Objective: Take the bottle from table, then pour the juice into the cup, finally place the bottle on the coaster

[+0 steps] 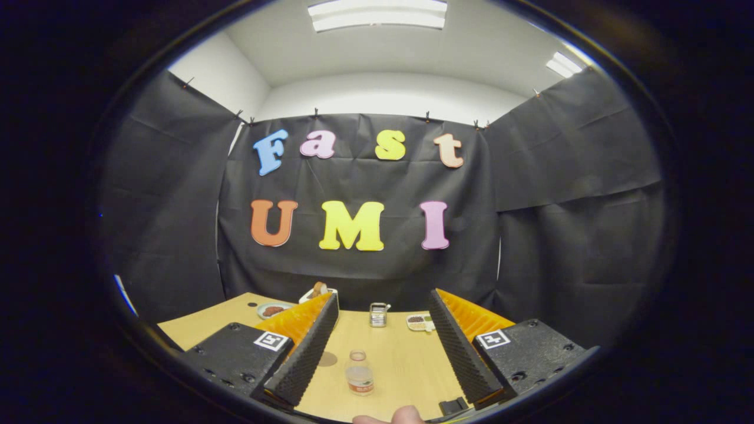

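Capless bottle [359,372] between spread tongs [383,347]

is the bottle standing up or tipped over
Upright. The bottle stands on the table, open mouth up, between the open gripper's fingers, untouched.

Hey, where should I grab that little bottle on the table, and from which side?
Grip the bottle around its straight body, above the label band, coming in level from the near side. It stands upright, apart from the coaster, between the open gripper's fingers and just ahead, so closing on its round sides looks the most secure.
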Action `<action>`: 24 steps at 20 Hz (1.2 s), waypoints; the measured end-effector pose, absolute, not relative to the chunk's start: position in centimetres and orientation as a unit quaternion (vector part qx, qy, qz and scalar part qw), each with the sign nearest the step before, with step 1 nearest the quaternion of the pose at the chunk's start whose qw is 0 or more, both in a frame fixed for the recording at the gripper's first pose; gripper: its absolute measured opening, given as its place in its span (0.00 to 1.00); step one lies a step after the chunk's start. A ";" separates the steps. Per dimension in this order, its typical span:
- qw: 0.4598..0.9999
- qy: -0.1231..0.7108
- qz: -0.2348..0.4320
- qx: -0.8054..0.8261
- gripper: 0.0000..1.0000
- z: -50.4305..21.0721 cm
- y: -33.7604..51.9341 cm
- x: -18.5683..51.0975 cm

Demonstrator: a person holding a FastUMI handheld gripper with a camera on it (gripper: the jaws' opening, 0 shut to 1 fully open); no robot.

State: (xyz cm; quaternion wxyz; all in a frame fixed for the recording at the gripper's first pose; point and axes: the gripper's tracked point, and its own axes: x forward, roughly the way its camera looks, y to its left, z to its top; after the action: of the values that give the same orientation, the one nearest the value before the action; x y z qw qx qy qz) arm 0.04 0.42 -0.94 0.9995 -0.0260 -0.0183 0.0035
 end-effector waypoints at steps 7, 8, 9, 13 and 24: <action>0.999 -0.026 0.020 -0.019 1.00 -4.9 1.3 -0.3; 0.999 -0.027 0.021 -0.017 1.00 -5.6 1.4 -0.3; 0.999 -0.029 0.021 -0.016 1.00 -6.2 1.4 -0.3; 0.999 -0.029 0.024 -0.004 1.00 -9.6 1.5 -0.1; 0.999 0.004 0.038 0.005 1.00 -19.0 2.4 2.3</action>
State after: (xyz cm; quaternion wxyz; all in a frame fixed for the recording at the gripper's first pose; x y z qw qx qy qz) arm 2.27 2.41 -19.01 0.9992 0.0055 0.0036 0.0383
